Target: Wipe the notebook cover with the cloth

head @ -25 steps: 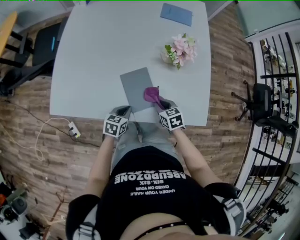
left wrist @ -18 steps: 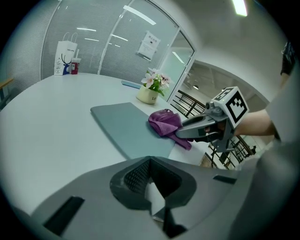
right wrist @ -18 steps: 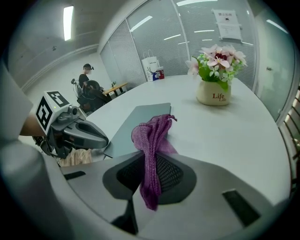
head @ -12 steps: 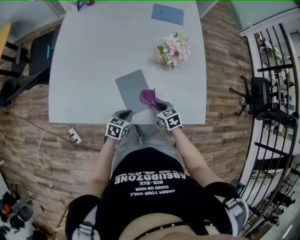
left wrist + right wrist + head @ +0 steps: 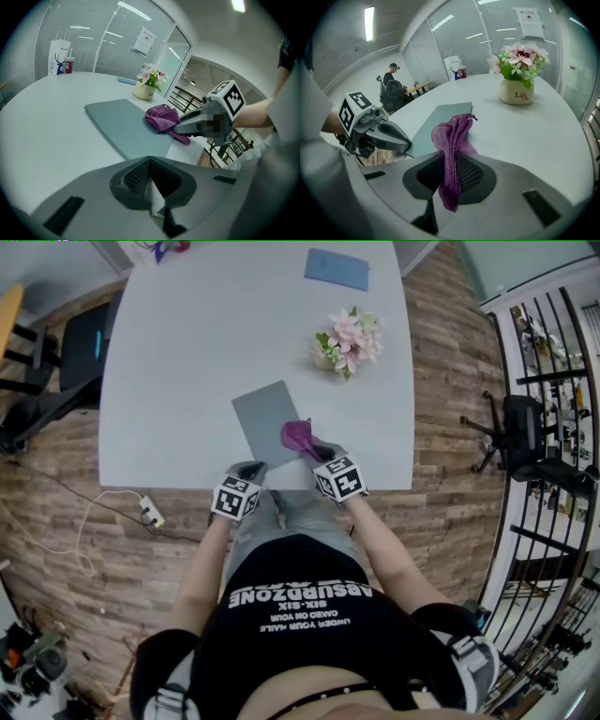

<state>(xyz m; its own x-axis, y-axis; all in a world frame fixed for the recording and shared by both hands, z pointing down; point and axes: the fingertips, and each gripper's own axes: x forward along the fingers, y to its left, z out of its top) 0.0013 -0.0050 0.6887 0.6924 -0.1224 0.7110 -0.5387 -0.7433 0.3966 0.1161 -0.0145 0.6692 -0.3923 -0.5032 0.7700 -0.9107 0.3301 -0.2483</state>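
From the head view, the grey notebook (image 5: 265,413) lies flat on the white table (image 5: 169,381), close to its near edge. The left gripper (image 5: 253,468) is at the notebook's near left corner. The right gripper (image 5: 317,451) is at its near right side, with the purple cloth (image 5: 297,434) bunched on the cover's right edge. Flowers (image 5: 345,338) stand beyond the notebook, to its right.

In the left gripper view, the jaws are drawn narrow on the notebook's (image 5: 123,126) near corner (a pale sliver shows between them). The cloth (image 5: 161,118) rests on the cover's far right part.

In the right gripper view, the jaws are clamped on the cloth (image 5: 451,136), whose loose end hangs below them. Its upper folds touch the notebook (image 5: 440,117), and the left gripper (image 5: 405,145) meets the notebook's near edge.
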